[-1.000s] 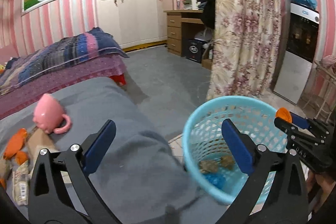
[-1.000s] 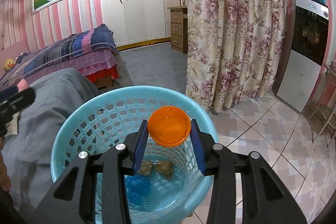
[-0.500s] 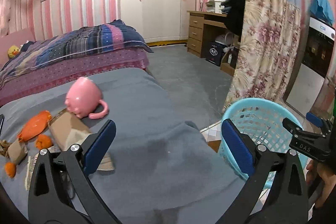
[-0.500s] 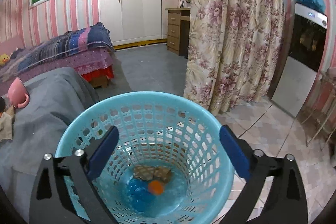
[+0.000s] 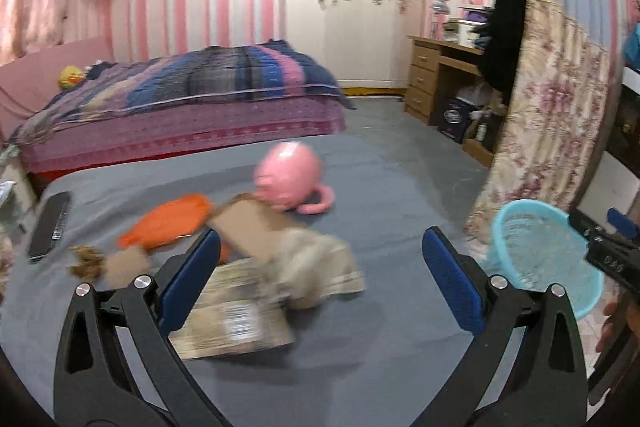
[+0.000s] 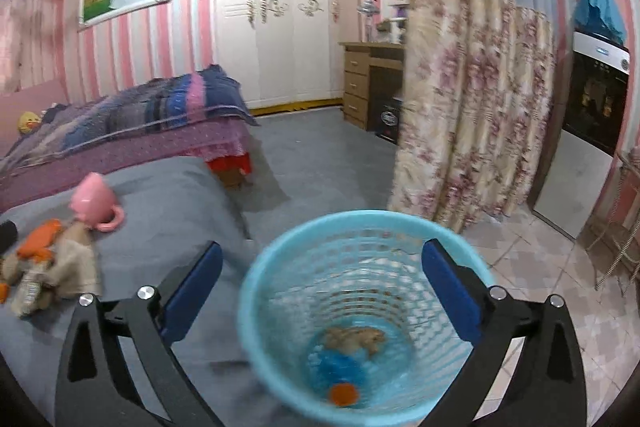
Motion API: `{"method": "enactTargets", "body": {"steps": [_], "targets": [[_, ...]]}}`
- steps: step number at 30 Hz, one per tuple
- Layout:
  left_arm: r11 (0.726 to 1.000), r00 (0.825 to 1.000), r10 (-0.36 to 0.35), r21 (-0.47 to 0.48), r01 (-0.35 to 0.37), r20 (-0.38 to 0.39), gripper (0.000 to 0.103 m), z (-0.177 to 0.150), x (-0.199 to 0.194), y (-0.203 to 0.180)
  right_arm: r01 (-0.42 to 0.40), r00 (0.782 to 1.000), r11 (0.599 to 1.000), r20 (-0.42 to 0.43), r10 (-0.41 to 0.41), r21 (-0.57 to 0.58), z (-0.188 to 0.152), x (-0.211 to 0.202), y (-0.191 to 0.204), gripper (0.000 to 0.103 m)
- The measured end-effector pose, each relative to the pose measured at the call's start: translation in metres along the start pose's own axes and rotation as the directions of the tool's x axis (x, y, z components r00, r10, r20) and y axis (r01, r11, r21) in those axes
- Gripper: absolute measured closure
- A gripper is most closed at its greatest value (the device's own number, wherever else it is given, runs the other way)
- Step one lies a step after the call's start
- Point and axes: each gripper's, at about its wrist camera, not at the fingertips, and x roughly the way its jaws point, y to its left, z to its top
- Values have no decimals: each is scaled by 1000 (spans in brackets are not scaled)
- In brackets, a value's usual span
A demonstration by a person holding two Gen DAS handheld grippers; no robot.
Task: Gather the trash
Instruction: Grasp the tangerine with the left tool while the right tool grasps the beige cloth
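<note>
A pink-striped bedroom, grey-covered bed (image 5: 380, 327) in front. The trash pile (image 5: 256, 279) of cardboard and wrappers lies there between the left gripper's (image 5: 320, 283) wide-open, empty jaws, pink cup (image 5: 290, 181) and phone (image 5: 48, 227) nearby. The right gripper (image 6: 322, 291), open and empty, hangs over the blue basket (image 6: 256, 291) holding scraps.

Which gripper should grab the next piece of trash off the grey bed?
Left. The left gripper is open and facing the trash pile on the grey bed, while the right gripper hangs open and empty over the blue basket, off to the side.
</note>
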Motion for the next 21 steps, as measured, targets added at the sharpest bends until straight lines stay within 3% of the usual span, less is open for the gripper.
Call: {"method": "enactTargets", "body": {"steps": [7, 13, 21], "targets": [[988, 990, 142, -50, -143, -14, 6, -16, -26, 96, -132, 991, 990, -13, 132, -45, -10, -18, 88, 4], [969, 974, 220, -106, -225, -54, 6, -38, -35, 161, -212, 976, 968, -78, 202, -135, -21, -9, 159, 4], [946, 956, 264, -156, -283, -128, 6, -73, -27, 215, -251, 956, 953, -200, 216, -169, -42, 33, 199, 5]]}}
